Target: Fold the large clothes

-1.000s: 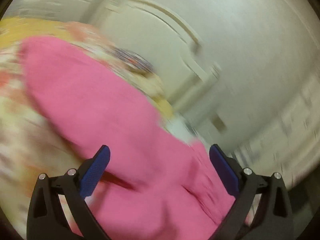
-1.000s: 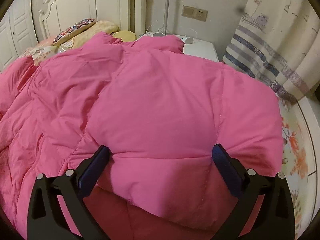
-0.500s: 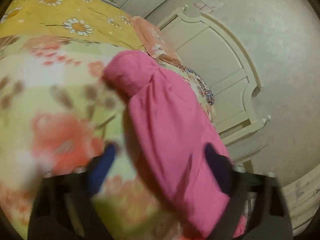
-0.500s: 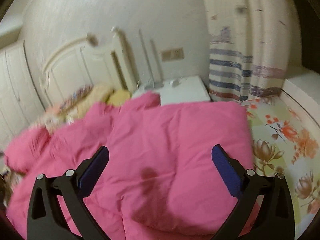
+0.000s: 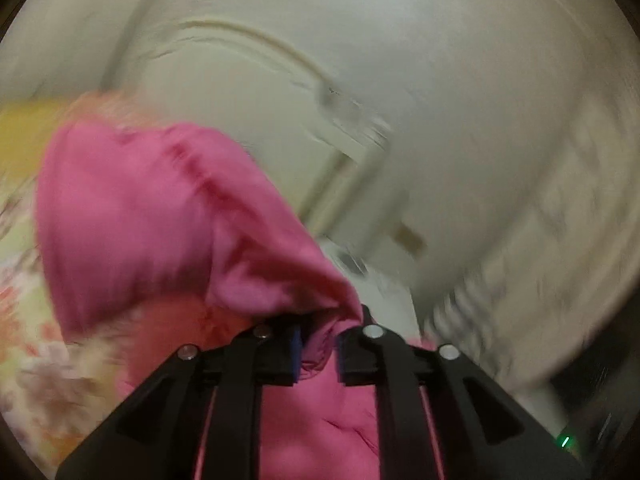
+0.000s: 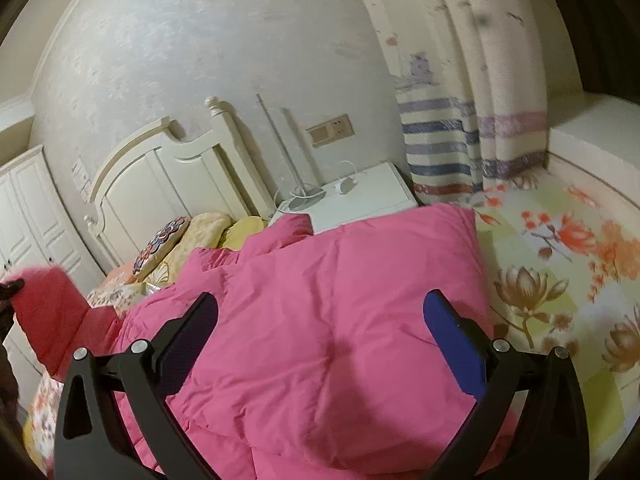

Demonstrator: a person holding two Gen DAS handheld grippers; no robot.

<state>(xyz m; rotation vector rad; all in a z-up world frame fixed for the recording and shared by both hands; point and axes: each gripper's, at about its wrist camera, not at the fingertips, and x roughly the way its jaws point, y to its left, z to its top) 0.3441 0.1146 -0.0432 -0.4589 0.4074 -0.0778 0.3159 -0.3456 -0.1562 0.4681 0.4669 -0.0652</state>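
- Pink jacket (image 6: 320, 320) spread over flowered bed sheet (image 6: 560, 272), thick and quilted, reaching toward pillows (image 6: 200, 236) and white headboard (image 6: 160, 184); near edge cut off at bottom of right wrist view.
- Right gripper (image 6: 320, 320) above jacket with jaws wide apart, nothing between blue pads (image 6: 452, 340); contact with cloth impossible to judge.
- Left gripper (image 5: 318, 344) closing on fold of same jacket (image 5: 160, 220); pink cloth bunched in narrow gap between black fingers (image 5: 376, 352), pads mostly hidden behind cloth.
- Raised sleeve-like part of jacket seen at far left of right wrist view (image 6: 52, 312), with dark shape beside it at frame edge, too cut off to name.
- Left wrist view strongly blurred: only pale wall, headboard outline (image 5: 240, 92) and smeared flower pattern readable.
- White nightstand (image 6: 360, 196) beside bed, thin cables on top, striped curtain (image 6: 460, 140) to its right.
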